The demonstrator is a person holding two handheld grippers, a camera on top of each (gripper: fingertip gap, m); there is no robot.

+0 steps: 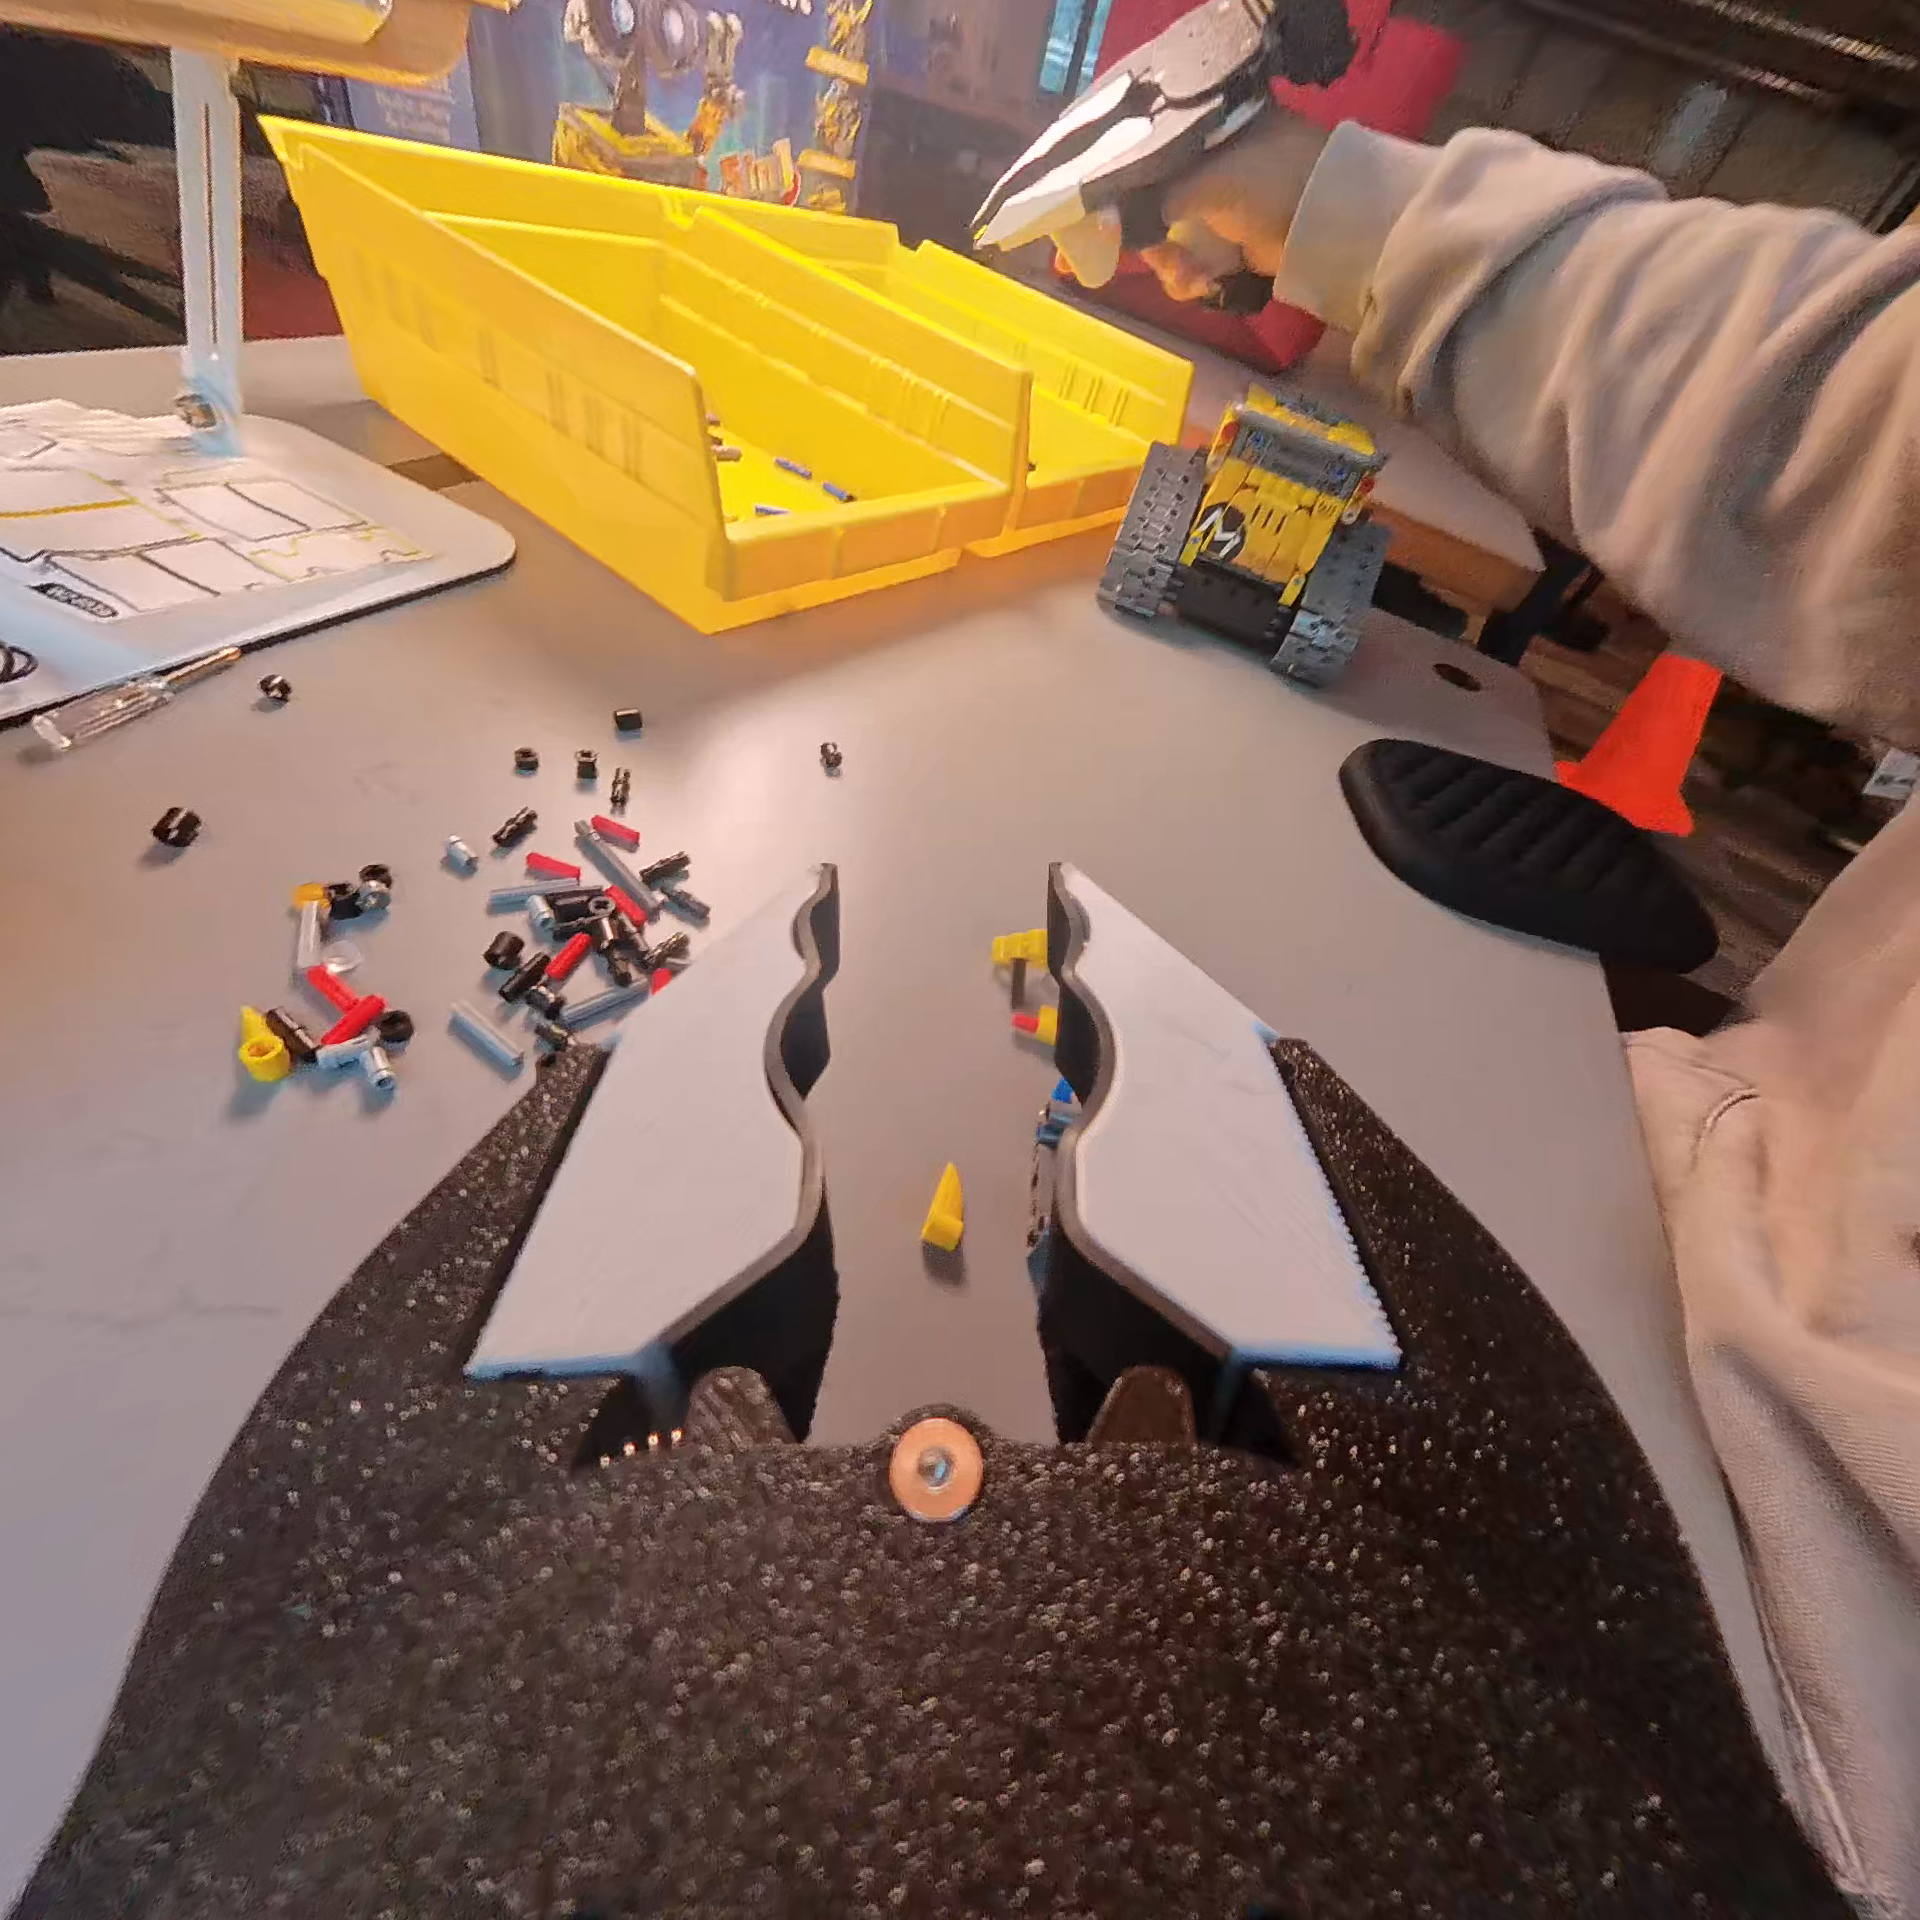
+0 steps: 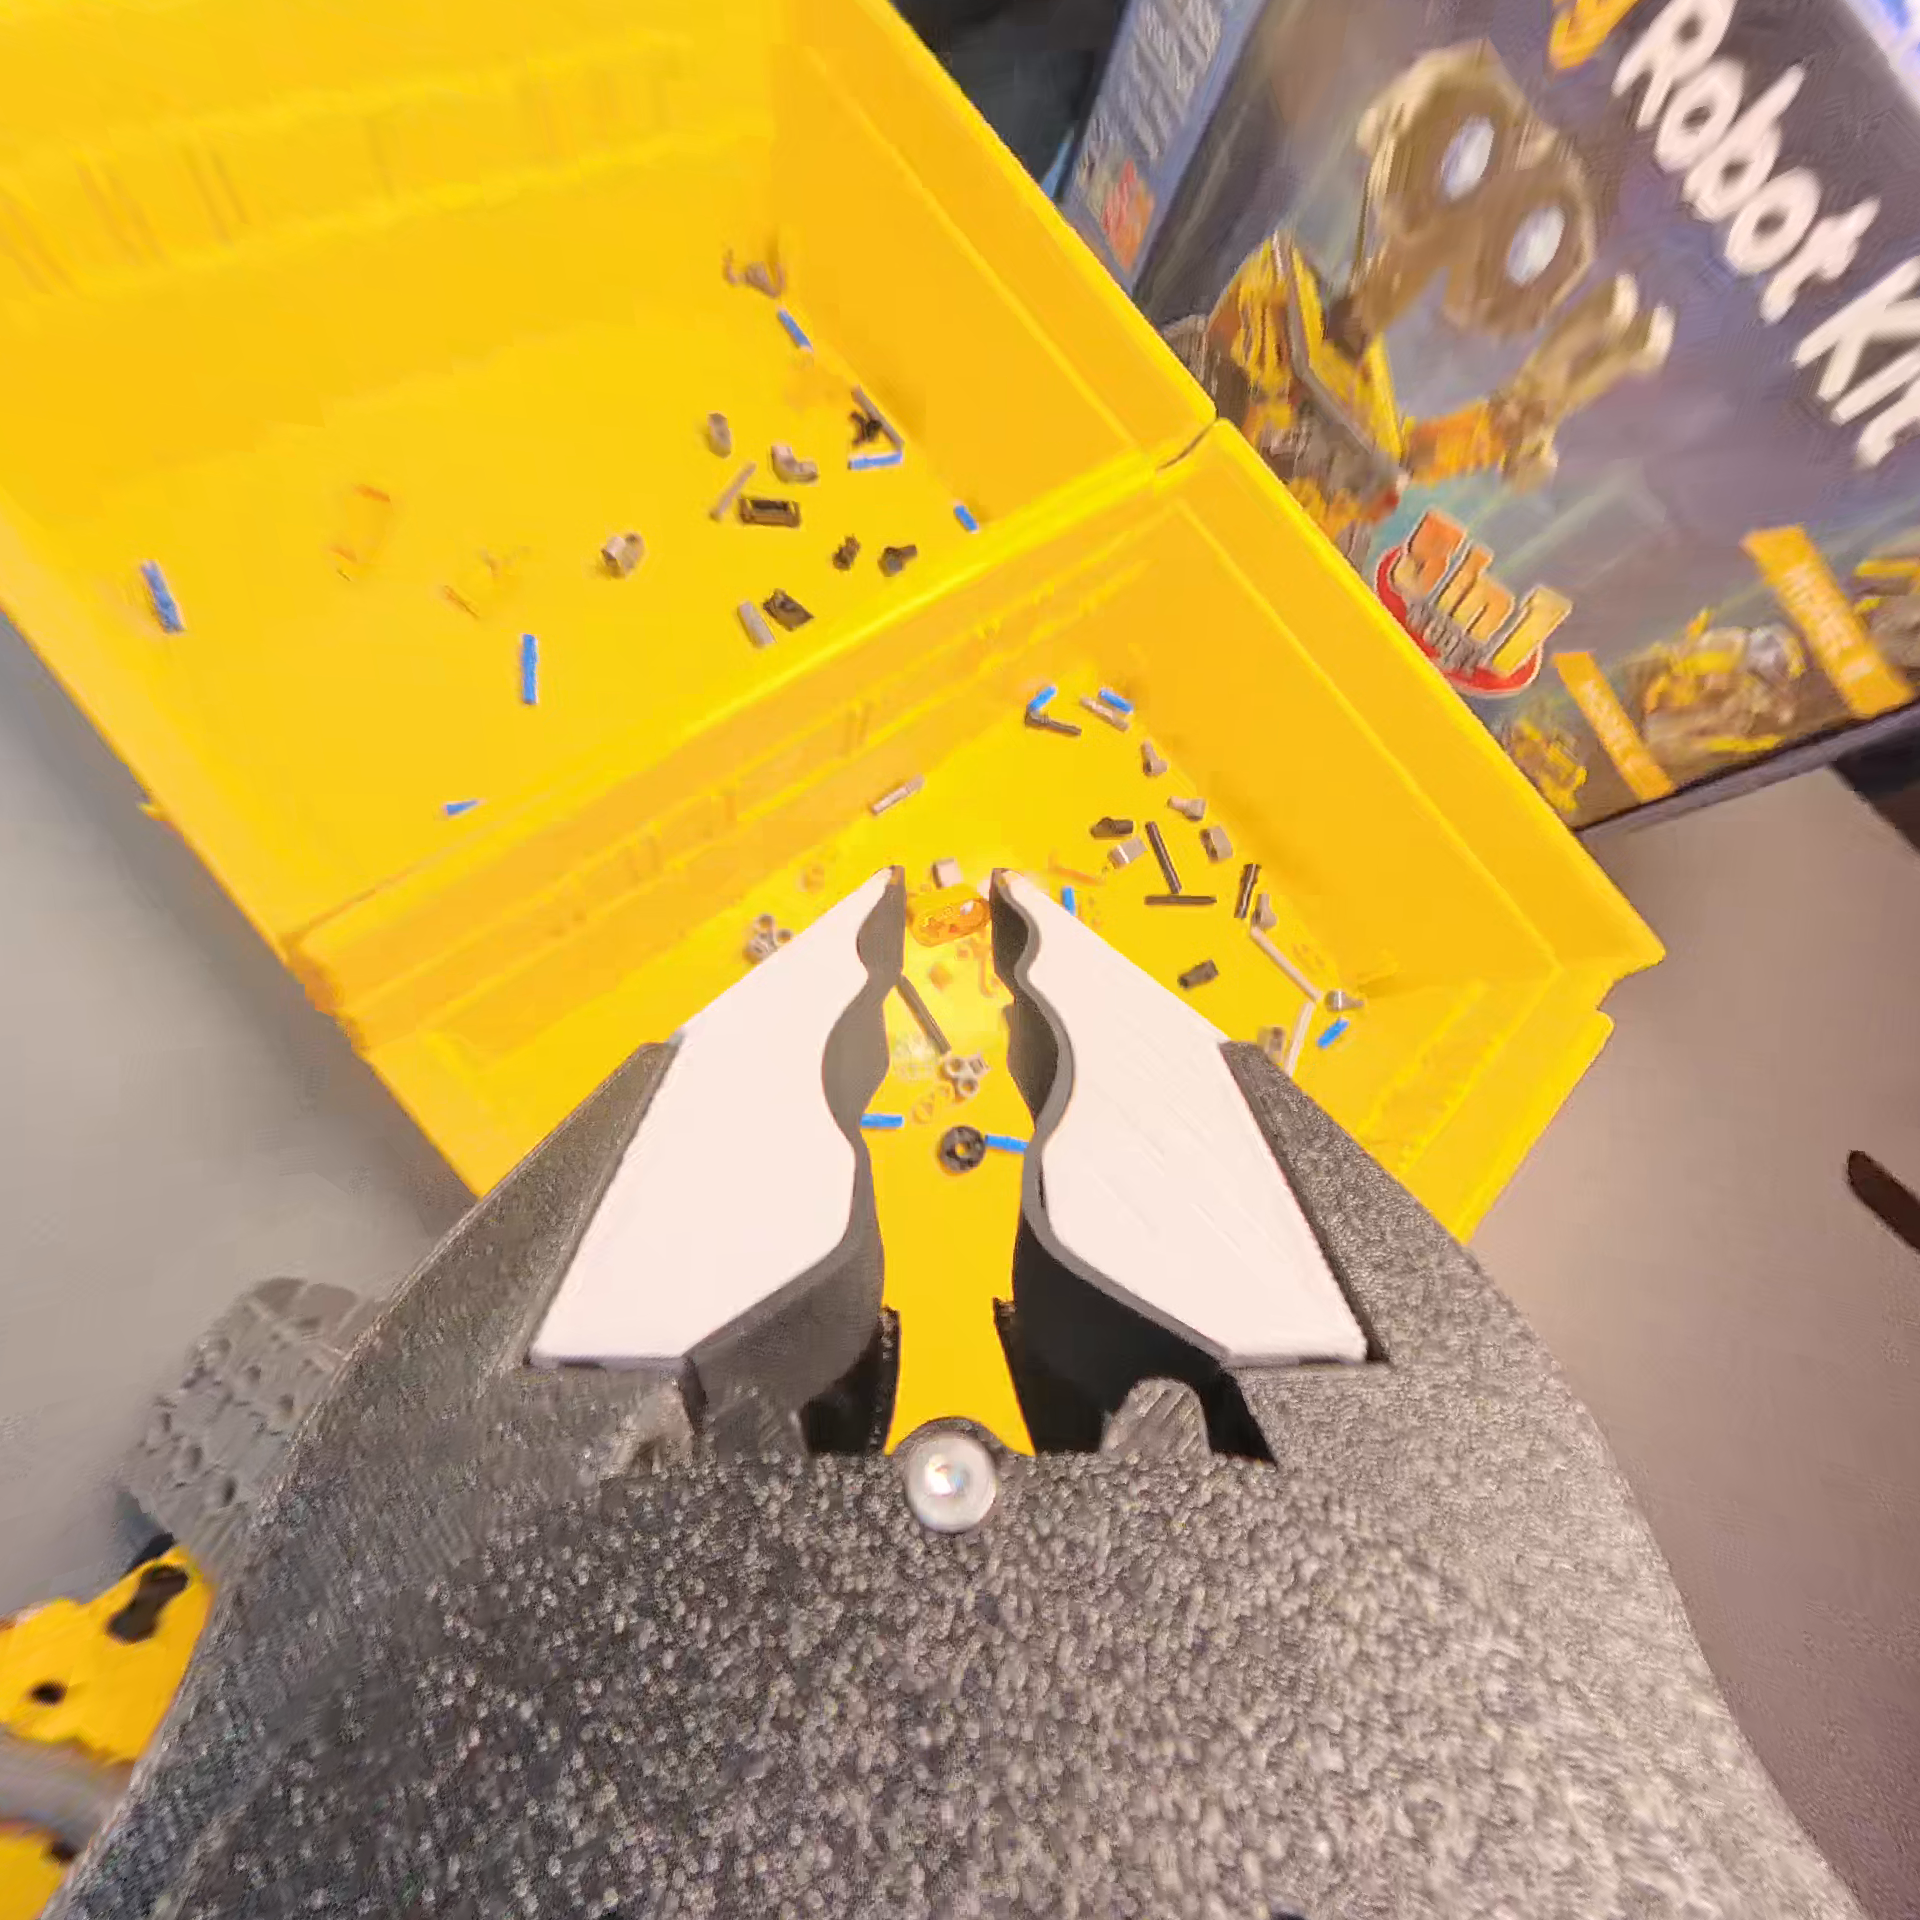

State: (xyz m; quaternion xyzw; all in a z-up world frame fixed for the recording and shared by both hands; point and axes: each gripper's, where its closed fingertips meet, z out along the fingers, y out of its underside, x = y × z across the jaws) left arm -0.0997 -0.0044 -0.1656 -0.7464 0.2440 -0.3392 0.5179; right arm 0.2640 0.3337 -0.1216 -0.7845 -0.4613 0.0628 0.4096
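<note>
Holding the left gripper (image 1: 940, 894) wide open and empty, low over the grey table (image 1: 1039, 727). Straddling a yellow wedge (image 1: 943, 1205) that is lying flat between the fingers, touching neither. Crowding a few yellow, red and blue bits (image 1: 1023, 977) just outside the right-hand finger. Leaving the main scatter of pins (image 1: 582, 935), black, red and grey, just beside the other finger. Further out, facing two yellow bins (image 1: 582, 343) side by side, a tracked yellow model (image 1: 1247, 530) beside them, and a booklet (image 1: 156, 520) on a stand at the far left. At the table's right edge, passing a black pad (image 1: 1517, 842) and, beyond it, an orange cone (image 1: 1647, 743).

Keeping the right gripper (image 2: 943, 883) narrow, tips only slightly apart, above the nearer bin (image 2: 1351, 727). Framing a clear orange piece (image 2: 951, 920) right between the tips; unable to tell whether pinching it or merely hovering over it on the bin floor. Looking down past it onto loose grey, black and blue bits (image 2: 1174, 862) scattered across both bins. Behind the bins, seeing a printed kit box (image 2: 1558, 364) standing upright. From the left view, showing the same gripper raised over the bins on a beige sleeve (image 1: 1558, 364).
</note>
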